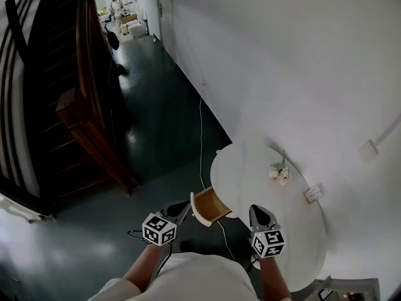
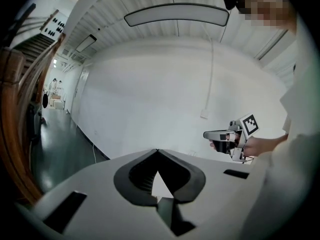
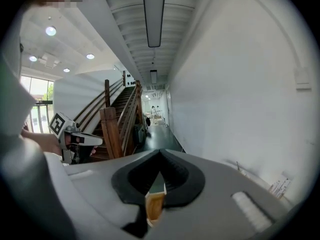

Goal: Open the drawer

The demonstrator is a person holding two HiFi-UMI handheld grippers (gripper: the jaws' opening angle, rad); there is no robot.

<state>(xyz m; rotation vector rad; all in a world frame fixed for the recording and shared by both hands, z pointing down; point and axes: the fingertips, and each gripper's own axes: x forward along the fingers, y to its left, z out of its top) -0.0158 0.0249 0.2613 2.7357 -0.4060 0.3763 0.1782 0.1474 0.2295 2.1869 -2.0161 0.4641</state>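
The drawer (image 1: 210, 204) juts out of the left side of the round white table (image 1: 250, 168), showing a wooden inside and a white front. My left gripper (image 1: 182, 211) hangs just left of the drawer with its jaws shut and nothing between them. My right gripper (image 1: 260, 213) is over the table's near edge, right of the drawer, also shut and empty. In the left gripper view the tips (image 2: 157, 150) meet in front of the white wall, with the right gripper (image 2: 212, 134) at the side. In the right gripper view a bit of the drawer's wood (image 3: 154, 204) shows below the closed tips (image 3: 160, 150).
A small flower (image 1: 280, 173) and a card stand (image 1: 312, 194) are on the table. A white cable (image 1: 201, 137) runs over the dark floor along the wall. A wooden staircase with its post (image 1: 75, 115) stands at the left. People (image 1: 116, 5) stand far down the hallway.
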